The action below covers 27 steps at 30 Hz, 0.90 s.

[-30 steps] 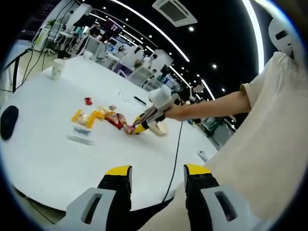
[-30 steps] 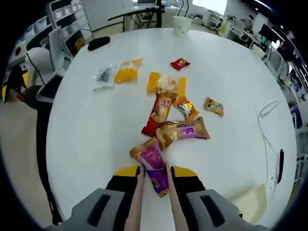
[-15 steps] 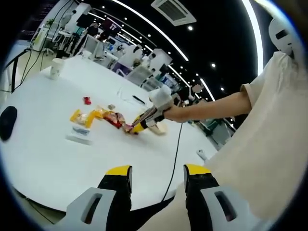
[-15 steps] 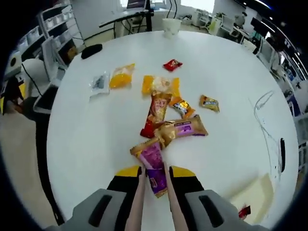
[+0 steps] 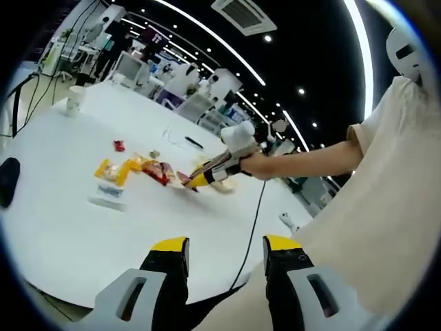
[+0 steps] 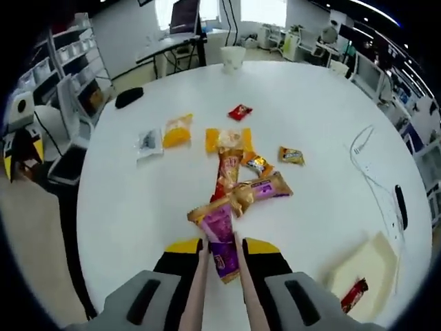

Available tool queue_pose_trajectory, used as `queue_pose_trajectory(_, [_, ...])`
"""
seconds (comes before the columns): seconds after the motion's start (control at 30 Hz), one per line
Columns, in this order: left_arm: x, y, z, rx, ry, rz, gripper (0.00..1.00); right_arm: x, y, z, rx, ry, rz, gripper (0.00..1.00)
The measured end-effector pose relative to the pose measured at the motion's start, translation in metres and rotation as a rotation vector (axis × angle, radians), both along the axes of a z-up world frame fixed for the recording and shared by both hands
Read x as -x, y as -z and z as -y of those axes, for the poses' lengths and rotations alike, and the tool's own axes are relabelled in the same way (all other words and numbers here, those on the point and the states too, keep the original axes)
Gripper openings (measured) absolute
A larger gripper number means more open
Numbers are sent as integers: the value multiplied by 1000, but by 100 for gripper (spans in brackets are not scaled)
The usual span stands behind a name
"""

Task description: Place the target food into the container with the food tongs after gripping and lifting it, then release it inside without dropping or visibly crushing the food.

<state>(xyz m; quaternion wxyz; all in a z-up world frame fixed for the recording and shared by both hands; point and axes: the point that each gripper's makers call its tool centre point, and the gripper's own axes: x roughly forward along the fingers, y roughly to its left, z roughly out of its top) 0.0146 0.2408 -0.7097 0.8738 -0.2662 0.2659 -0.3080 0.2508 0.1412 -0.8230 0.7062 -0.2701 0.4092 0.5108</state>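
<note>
In the left gripper view, the left gripper (image 5: 222,255) idles with jaws apart, far from the snacks.

In the right gripper view, the right gripper (image 6: 222,249) squeezes the tongs (image 6: 198,286) onto the purple packet (image 6: 219,233), lengthwise between the jaws; the container (image 6: 366,269) lies off right.

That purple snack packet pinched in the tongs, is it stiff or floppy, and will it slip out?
The purple packet is probably light and fairly floppy: its crinkled foil end sticks out beyond the tongs unsupported. The glossy wrapper looks slippery, so a loose pinch might let it slide. Its contents may crush, so a gentle grip seems wise on the way to the container.
</note>
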Motion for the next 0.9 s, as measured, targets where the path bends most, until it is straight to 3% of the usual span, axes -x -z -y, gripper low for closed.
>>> queue_pose_trajectory(0.37, [2,-4,14,-7,26,13,42,-2,-19,22,-80,113,-11,21])
queue_pose_trajectory(0.5, [3,-6,18,-11,32,17,42,-2,-28,26,-82,93,17,21])
queue_pose_trajectory(0.9, [8,-8,27,-18,42,25,42,-25,-56,51,-119,148,76,21])
